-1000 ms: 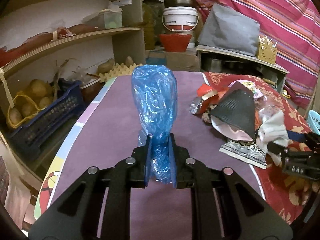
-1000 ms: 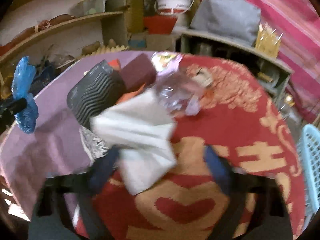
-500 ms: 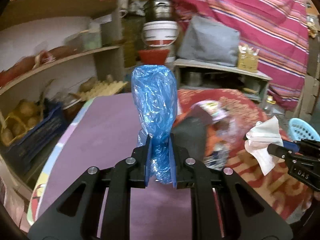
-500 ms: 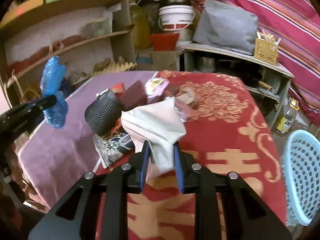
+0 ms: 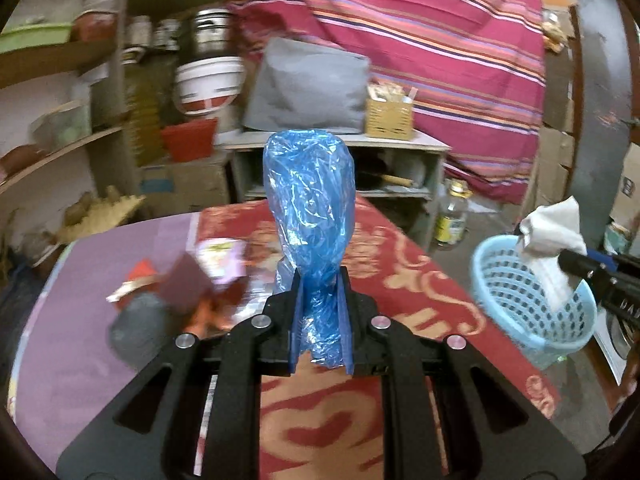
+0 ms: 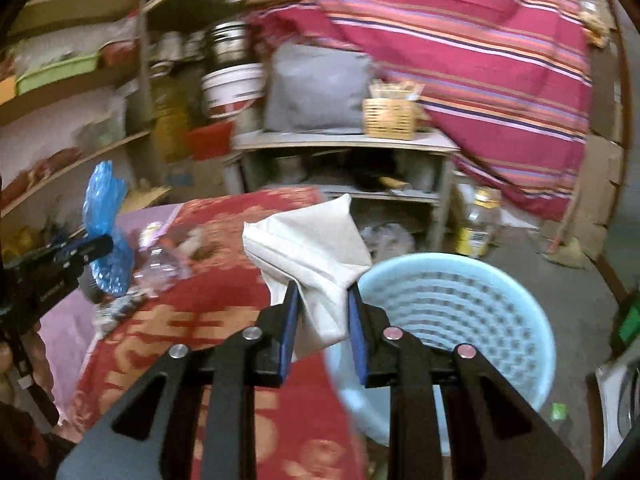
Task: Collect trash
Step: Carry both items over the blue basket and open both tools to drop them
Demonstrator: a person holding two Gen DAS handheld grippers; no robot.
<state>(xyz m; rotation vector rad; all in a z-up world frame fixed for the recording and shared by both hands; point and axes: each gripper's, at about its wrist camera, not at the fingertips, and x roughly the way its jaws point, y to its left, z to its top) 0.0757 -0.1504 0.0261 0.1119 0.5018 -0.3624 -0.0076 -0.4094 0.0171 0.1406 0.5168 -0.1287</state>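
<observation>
Between the blue pads of the left gripper [image 5: 321, 280] a crumpled blue plastic bag [image 5: 310, 200] stands upright, clamped at its lower end, exactly as it was a second ago. The right gripper [image 6: 320, 294] pinches a white crumpled paper [image 6: 310, 244]; a second ago its jaws stood wide around that paper on the table, and now they are closed on it and the paper is lifted clear.

Both grippers have swung away from the purple mat [image 5: 80, 320] toward the red patterned cloth [image 5: 400, 280] and the table's edge. The pile of remaining trash [image 5: 176, 292], blurred here, with a dark ribbed piece and a pink-and-white wrapper, now lies to the left of the blue bag instead of to its right.

Just past the table edge a light blue perforated basket [image 6: 460, 312] stands on the floor; it showed only as a sliver before and now fills the right of both views. The white paper hangs near its rim, in front of it.

Farther back are a low shelf unit [image 6: 344, 148], a grey cushion [image 5: 308, 84], a wicker box [image 5: 388, 116], a yellow-labelled bottle [image 5: 452, 216] and a striped red fabric [image 5: 440, 40].

White lettering shows on each gripper's side but is too blurred to read.
</observation>
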